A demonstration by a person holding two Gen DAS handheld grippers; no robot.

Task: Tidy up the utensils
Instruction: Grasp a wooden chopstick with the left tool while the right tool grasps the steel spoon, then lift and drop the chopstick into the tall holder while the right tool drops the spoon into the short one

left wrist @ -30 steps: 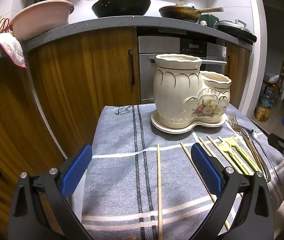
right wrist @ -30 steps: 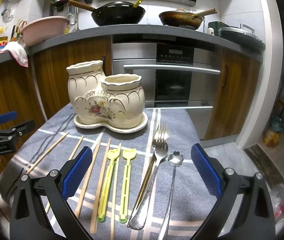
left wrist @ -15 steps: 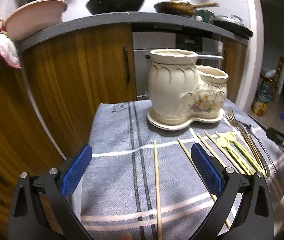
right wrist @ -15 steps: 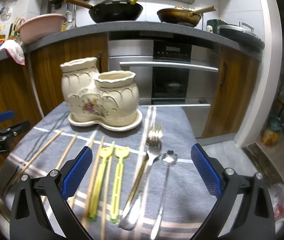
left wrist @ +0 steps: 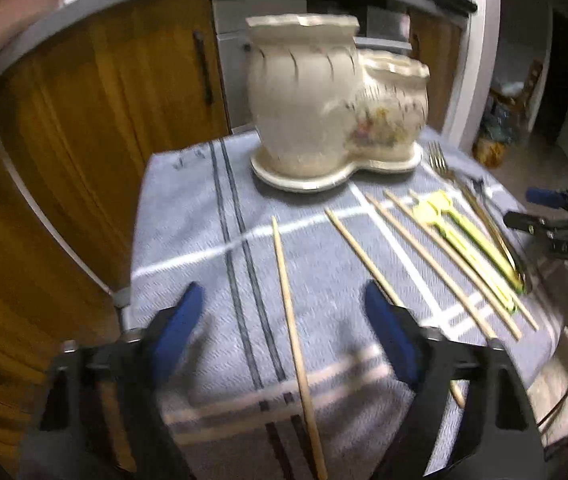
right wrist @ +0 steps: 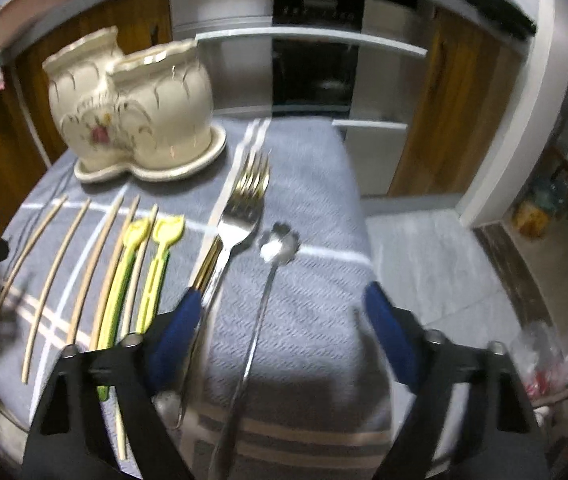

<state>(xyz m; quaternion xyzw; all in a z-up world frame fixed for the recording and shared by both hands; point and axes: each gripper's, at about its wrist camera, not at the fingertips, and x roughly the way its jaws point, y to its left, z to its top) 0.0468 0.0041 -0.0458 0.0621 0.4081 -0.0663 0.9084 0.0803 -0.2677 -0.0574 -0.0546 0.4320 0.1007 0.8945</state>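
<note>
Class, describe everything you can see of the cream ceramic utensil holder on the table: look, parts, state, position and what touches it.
The utensil holder is glazed cream ceramic with gold scroll lines and a painted flower. Two joined pots, one taller and one shorter, share one lobed saucer base. It stands upright on the grey striped cloth at the far side of the table, behind the laid-out utensils. No utensil shows above its rims. Neither gripper touches it, and no utensil is seen touching it.

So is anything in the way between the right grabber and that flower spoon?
No, nothing visible. The right gripper has the flower spoon lying bare on the cloth between its closing jaws, not yet pinched. The forks lie just beside it, close to the left finger, so they might get bumped.
</note>
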